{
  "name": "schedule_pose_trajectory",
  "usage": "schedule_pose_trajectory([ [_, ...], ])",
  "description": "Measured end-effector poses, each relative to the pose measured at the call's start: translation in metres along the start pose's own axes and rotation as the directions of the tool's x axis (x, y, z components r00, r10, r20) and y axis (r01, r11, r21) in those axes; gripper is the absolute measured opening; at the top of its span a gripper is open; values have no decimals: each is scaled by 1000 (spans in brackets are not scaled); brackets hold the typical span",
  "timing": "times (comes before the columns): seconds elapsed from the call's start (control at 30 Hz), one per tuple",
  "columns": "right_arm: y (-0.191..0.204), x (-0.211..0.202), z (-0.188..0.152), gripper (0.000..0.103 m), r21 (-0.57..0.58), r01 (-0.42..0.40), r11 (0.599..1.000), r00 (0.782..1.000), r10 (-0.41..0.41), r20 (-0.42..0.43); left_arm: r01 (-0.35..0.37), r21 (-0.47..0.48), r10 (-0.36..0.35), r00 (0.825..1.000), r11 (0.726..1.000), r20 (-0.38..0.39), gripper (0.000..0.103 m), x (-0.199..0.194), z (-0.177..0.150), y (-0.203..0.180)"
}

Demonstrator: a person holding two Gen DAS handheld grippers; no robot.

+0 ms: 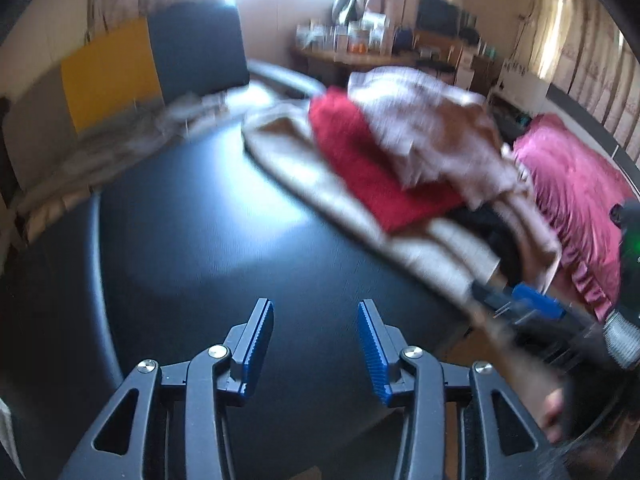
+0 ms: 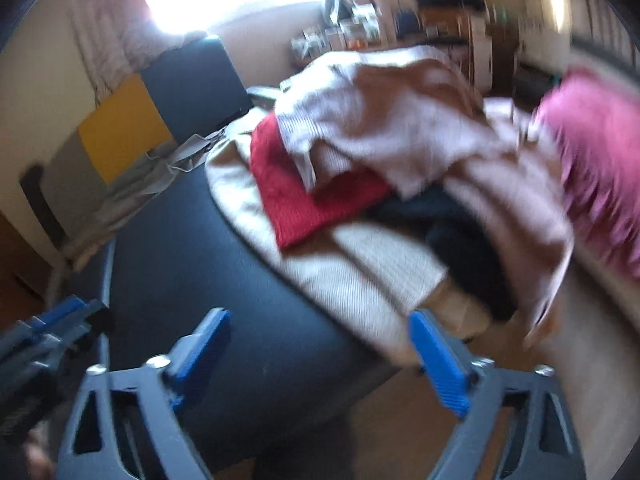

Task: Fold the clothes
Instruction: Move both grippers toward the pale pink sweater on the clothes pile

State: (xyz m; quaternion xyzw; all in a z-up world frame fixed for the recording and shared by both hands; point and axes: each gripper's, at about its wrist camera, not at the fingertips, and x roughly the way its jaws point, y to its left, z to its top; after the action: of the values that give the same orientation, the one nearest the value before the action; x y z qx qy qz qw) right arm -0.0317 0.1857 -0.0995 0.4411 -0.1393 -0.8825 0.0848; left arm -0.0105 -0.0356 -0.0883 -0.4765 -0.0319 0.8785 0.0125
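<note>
- Left gripper [image 1: 316,312]: lower centre of the left wrist view, jaws partly apart, nothing between them; only the bare black table [image 1: 192,240] shows in the gap.
- Right gripper [image 2: 320,328]: lower centre of the right wrist view, jaws spread wide, holding nothing; its right finger is near the pile's edge, contact unclear.
- Clothes pile [image 1: 420,160]: right of centre in both views, on the table's right part, blurred.
- Cream cloth [image 2: 360,280]: bottom layer, spread toward the grippers.
- Red cloth [image 1: 360,160]: lies on the cream one.
- Pale pink garment [image 2: 380,120]: crumpled on top.
- Dark garment [image 2: 452,232]: tucked under the pink one.
- Magenta cloth [image 1: 576,184]: far right.
- Yellow panel [image 1: 112,72]: upper left.
- Cluttered desk [image 1: 360,52]: upper background.
</note>
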Motion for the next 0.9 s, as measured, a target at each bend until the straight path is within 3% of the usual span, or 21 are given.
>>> schedule_pose_trajectory([
  [0.07,-14,6,-1,83,42,-50,998,998,51,-29,13,-32,-15,998,999,-66,44,23,-13,16],
  [0.17,-34,7,7,83,104,-116,988,993,117,-8,50,-94,-62,990,994,-126,44,46,-26,34],
  [0.27,-52,14,20,102,204,-172,964,985,175,1,78,-129,-101,978,989,-181,44,63,-30,42],
  [0.43,-79,27,33,103,354,-200,914,978,208,17,43,-61,-54,980,997,-193,46,73,-27,29],
  [0.5,-81,29,39,103,308,-170,936,985,168,34,42,-23,-46,978,999,-202,52,77,-26,23],
  [0.57,-77,26,55,103,227,-150,962,988,137,71,93,-29,-97,974,995,-204,74,79,-26,20],
  [0.63,-73,24,77,103,152,-149,977,983,130,127,130,-42,-136,970,991,-201,80,80,-24,19],
  [0.73,-71,25,117,103,82,-189,978,965,170,202,168,-74,-179,967,983,-183,72,81,-8,16],
  [0.83,-75,38,154,103,115,-246,962,952,218,215,288,-104,-298,949,952,-102,70,76,34,13],
  [0.9,-80,48,176,103,125,-248,961,947,212,242,326,-71,-330,943,943,-51,70,72,70,6],
])
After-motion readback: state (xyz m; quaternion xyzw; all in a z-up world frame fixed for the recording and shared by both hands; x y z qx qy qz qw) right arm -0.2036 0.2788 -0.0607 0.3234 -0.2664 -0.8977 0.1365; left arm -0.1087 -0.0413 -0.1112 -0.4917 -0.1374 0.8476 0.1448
